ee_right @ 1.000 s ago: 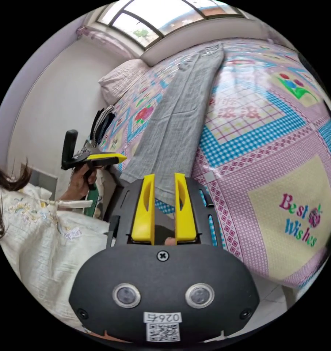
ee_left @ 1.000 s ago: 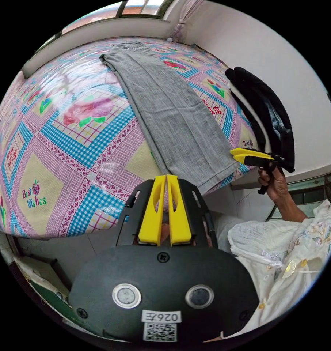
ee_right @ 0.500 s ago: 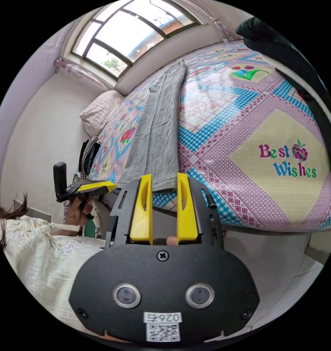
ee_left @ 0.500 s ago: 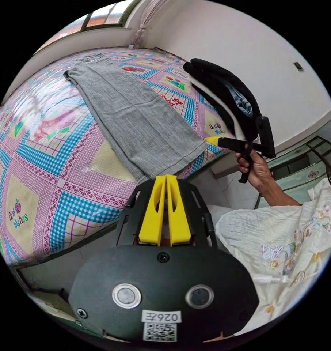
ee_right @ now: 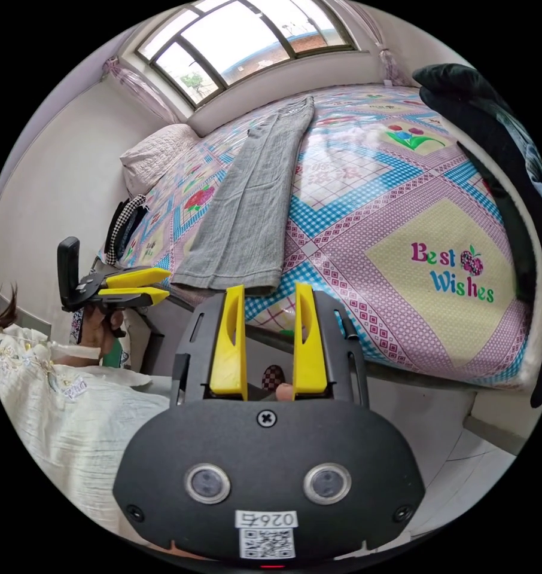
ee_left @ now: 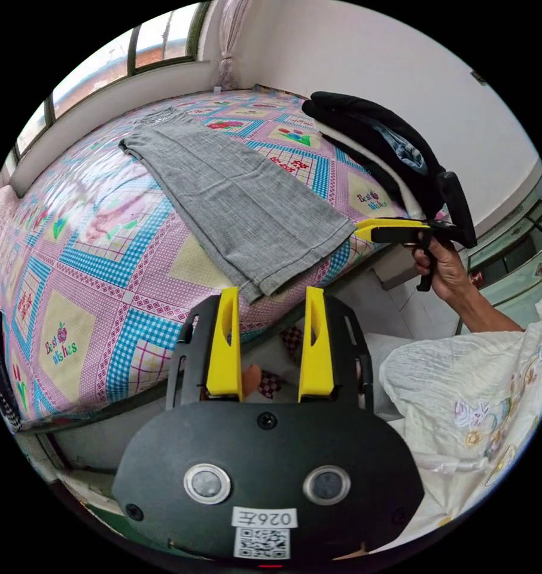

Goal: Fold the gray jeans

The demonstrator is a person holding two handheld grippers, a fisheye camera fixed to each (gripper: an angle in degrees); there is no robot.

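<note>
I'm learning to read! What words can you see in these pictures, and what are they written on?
"Best Wishes": printed on a yellow patch of the bed cover, plain in the right gripper view.
"Best Wishes": again on another yellow patch in the left gripper view.
A third patch by the dark clothes bears the same words, small and blurry.
White stickers on the gripper housings: not read here.

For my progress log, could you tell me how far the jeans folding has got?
Done: the gray jeans lie flat on the patterned bedspread, legs stacked lengthwise. In hand: nothing; the left gripper and right gripper are open near the hem. Left: gripping the hem and folding crosswise.
</note>
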